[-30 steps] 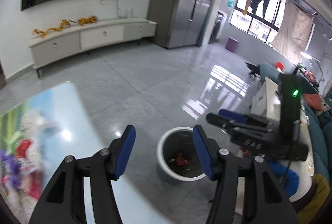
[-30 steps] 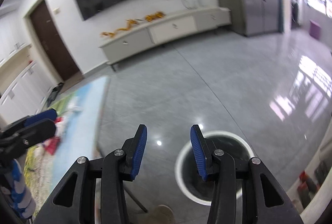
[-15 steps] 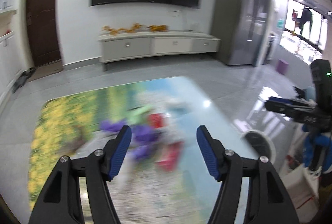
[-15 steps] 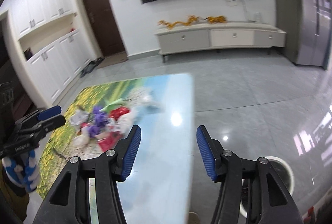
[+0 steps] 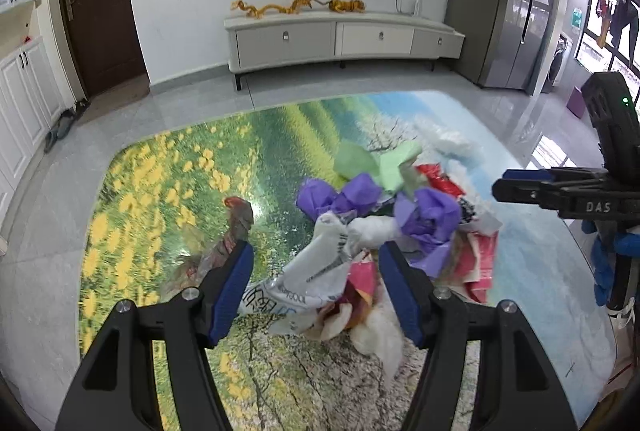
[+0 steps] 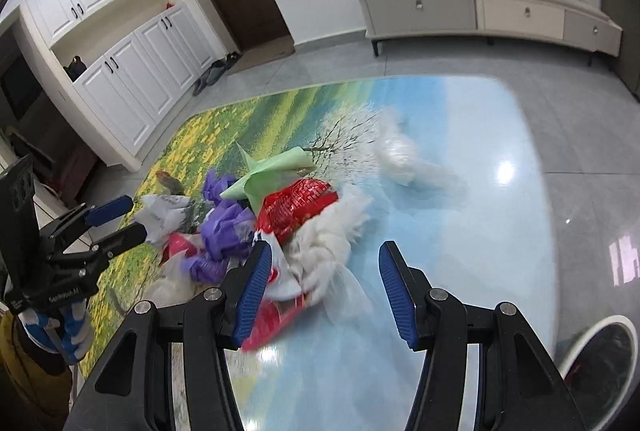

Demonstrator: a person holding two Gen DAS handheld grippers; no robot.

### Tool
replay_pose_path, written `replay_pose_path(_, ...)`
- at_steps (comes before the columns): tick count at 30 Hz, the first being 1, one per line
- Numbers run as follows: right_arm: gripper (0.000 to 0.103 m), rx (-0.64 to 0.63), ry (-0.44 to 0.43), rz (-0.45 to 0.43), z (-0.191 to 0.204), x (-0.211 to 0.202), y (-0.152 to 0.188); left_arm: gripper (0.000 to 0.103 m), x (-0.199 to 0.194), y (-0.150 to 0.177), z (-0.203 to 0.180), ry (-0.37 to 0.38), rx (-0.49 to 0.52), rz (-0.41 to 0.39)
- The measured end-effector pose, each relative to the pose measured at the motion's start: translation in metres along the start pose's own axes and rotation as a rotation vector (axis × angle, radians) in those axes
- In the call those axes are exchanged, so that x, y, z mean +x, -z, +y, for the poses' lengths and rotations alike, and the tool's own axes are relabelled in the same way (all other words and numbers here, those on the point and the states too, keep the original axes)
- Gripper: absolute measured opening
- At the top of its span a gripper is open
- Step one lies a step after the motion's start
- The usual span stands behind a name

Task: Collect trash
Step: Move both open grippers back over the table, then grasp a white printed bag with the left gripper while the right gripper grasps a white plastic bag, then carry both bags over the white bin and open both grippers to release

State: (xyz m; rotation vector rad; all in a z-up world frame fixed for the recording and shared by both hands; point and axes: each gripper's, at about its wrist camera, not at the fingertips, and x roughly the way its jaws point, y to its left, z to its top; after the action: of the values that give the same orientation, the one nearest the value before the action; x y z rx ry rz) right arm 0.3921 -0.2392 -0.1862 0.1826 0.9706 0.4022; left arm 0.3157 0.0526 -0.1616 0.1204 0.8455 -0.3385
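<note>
Left gripper hangs low with fingers wide apart over the trash pile mid-table; its white wrapper's print isn't readable. Right gripper, also spread wide, reads "DAS". Bin on the floor beside.

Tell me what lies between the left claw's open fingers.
In the left wrist view, the left claw frames a crumpled white printed wrapper, the near edge of the trash pile.
</note>
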Motion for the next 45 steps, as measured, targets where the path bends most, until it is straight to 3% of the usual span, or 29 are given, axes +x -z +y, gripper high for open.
replay_pose_path(2,0.055,0.014,-0.009,0.019,-0.002,0.012,-0.002,0.063,0.006,0.0,-0.001,0.011,-0.007,0.013)
replay_pose_path(5,0.053,0.041,-0.033,0.044,-0.007,0.025,-0.004,0.049,0.013,0.003,0.001,0.013,-0.016,0.026)
replay_pose_path(6,0.044,0.051,-0.043,0.052,-0.01,0.029,-0.004,0.04,0.014,0.004,0.002,0.019,-0.025,0.032)
replay_pose_path(7,0.025,0.066,-0.066,0.059,-0.014,0.032,-0.004,0.034,0.014,0.005,0.002,0.025,-0.032,0.033)
replay_pose_path(8,0.017,0.073,-0.071,0.062,-0.016,0.033,-0.003,0.03,0.014,0.005,0.003,0.032,-0.038,0.032)
replay_pose_path(10,0.013,0.077,-0.083,0.047,-0.016,0.031,-0.001,0.011,0.013,0.007,0.003,0.049,-0.045,0.036)
replay_pose_path(18,0.01,0.055,-0.099,-0.049,-0.01,-0.024,0.013,0.007,-0.032,0.006,0.006,0.095,-0.112,-0.044)
replay_pose_path(32,0.01,0.001,-0.143,-0.207,0.015,-0.129,0.047,0.007,-0.131,0.004,-0.03,0.151,-0.093,-0.182)
replay_pose_path(38,0.01,0.025,-0.11,-0.283,-0.015,-0.182,0.066,0.007,-0.148,-0.013,-0.079,0.223,-0.047,-0.198)
replay_pose_path(45,0.01,0.117,0.058,-0.338,-0.104,-0.242,0.1,0.007,-0.128,-0.047,-0.184,0.374,0.033,-0.151)
